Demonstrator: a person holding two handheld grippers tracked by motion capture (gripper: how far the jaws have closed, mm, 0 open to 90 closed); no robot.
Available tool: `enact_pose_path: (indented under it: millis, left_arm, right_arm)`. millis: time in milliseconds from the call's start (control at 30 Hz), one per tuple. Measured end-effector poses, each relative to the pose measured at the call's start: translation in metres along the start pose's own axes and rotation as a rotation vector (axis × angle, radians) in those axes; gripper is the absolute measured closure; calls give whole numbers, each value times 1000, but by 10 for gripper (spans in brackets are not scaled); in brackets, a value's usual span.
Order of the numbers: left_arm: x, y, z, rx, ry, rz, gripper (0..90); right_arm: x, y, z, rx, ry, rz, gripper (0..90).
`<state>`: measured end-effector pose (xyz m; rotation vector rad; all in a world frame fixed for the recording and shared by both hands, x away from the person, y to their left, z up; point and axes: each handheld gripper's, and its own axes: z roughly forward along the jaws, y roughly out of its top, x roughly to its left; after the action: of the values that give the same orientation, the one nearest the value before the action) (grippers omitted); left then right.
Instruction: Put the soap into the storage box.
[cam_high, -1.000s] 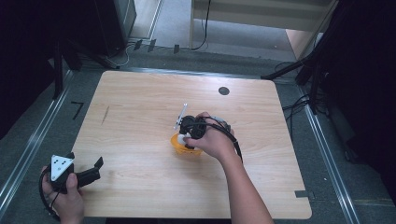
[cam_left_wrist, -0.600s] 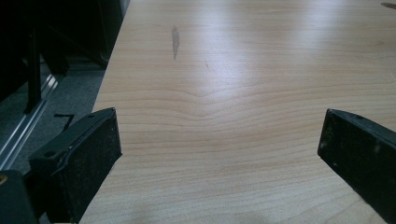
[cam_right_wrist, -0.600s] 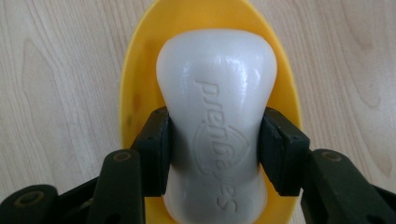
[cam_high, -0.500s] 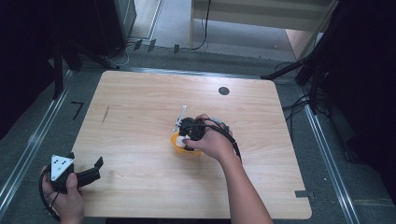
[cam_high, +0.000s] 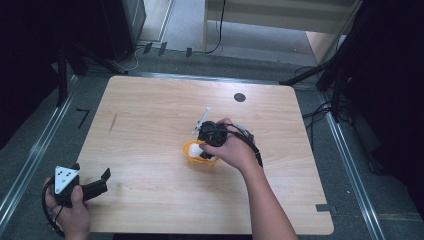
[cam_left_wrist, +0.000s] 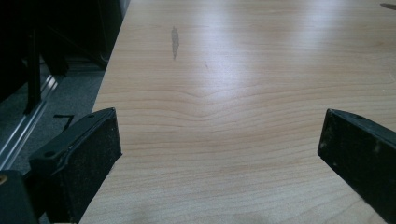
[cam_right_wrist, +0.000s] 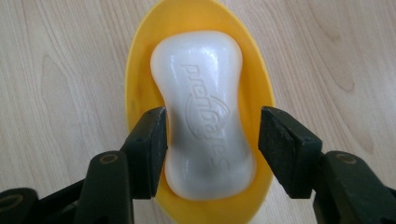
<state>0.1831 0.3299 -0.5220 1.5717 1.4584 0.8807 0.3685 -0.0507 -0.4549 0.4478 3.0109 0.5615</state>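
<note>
Soap bar (cam_right_wrist: 205, 112) sits in yellow dish (cam_right_wrist: 140, 60), right gripper (cam_right_wrist: 212, 140) jaws open astride it, probably squeezing next; left gripper (cam_left_wrist: 219, 154) open, well away.

high: above, looks down on table (cam_high: 150, 125) | left: low over tabletop | right: close, straight down
</note>
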Motion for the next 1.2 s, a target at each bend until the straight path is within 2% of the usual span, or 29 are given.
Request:
enact_pose_path:
  millis: [667,1200]
  left_arm:
    - [-1,0,0,0,2,10,0]
    - [-1,0,0,1,3,13,0]
  right_arm:
    - [-8,-40,-30,-44,-42,70,386]
    - [-12,-83,-36,-65,-74,156,298]
